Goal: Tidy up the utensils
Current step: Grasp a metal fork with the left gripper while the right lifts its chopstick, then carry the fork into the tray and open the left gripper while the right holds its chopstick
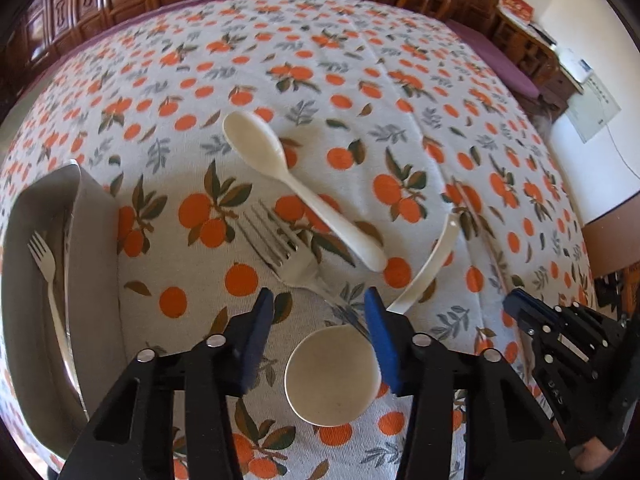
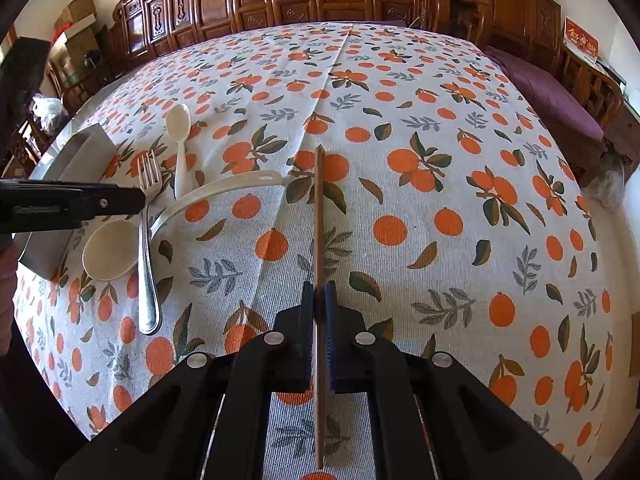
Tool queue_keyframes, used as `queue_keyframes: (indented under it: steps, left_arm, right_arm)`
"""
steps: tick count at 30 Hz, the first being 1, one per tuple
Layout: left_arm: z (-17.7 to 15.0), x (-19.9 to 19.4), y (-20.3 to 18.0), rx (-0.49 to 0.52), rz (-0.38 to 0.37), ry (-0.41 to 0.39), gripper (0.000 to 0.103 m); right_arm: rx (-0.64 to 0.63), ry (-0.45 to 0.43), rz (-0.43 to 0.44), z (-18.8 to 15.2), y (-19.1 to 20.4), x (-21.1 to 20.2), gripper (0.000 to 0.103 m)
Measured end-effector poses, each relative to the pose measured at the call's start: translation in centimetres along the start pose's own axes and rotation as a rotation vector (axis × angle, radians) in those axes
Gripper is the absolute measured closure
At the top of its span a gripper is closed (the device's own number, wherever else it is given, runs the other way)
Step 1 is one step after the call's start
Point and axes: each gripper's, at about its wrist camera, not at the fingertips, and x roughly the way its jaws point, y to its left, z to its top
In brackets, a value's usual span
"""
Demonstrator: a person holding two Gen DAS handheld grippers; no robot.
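My left gripper (image 1: 320,300) hangs open just above the patterned cloth. The handle of a metal fork (image 1: 286,254) and the round bowl of a cream ladle (image 1: 332,376) lie between its blue pads, and neither pad presses on them. A white spoon (image 1: 276,164) lies beyond the fork. My right gripper (image 2: 319,288) is shut on a brown wooden chopstick (image 2: 318,216), which points straight away from it over the cloth. The right wrist view also takes in the fork (image 2: 147,248), the ladle (image 2: 110,250) and the spoon (image 2: 180,148) at the left.
A grey tray (image 1: 96,240) stands at the left with another fork (image 1: 46,268) inside it. The tray (image 2: 76,152) shows behind the left gripper's black body (image 2: 80,200) in the right wrist view. Carved wooden cabinets line the table's far side.
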Motion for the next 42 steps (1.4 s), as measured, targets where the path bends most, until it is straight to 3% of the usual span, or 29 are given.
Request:
queue_keyframes:
  steps: [5,9,15,19,28,42]
  left_arm:
    - [-0.3,0.9,-0.1,-0.035,-0.021,0.029,0.063]
    - [-0.3,1.2,-1.1,-0.016,0.009,0.022,0.072]
    - [-0.2,0.9,-1.3,-0.009,-0.012,0.014,0.096]
    - [-0.5,0.1,-1.3,0.0,-0.048,-0.007,0.101]
    - [-1.0,-2.5,-0.7,0.02,-0.073,-0.048,0.101]
    - [-1.8,-9.0,2.3,0.054,-0.084,-0.17,0.101]
  right_arm:
    - [0.007,-0.005,0.003,-0.1,0.0,-0.1,0.096]
    - [0.013,-0.005,0.004,0.0,-0.1,-0.1,0.096]
    - [0.017,0.0,0.0,-0.1,0.1,-0.1,0.096]
    - [0.029,0.008,0.012,-0.2,-0.1,-0.2,0.097]
    - [0.041,-0.021,0.025,-0.1,0.6,-2.0,0.097]
    - [-0.023,-0.11,0.092,2.1,6.8,-6.2,0.097]
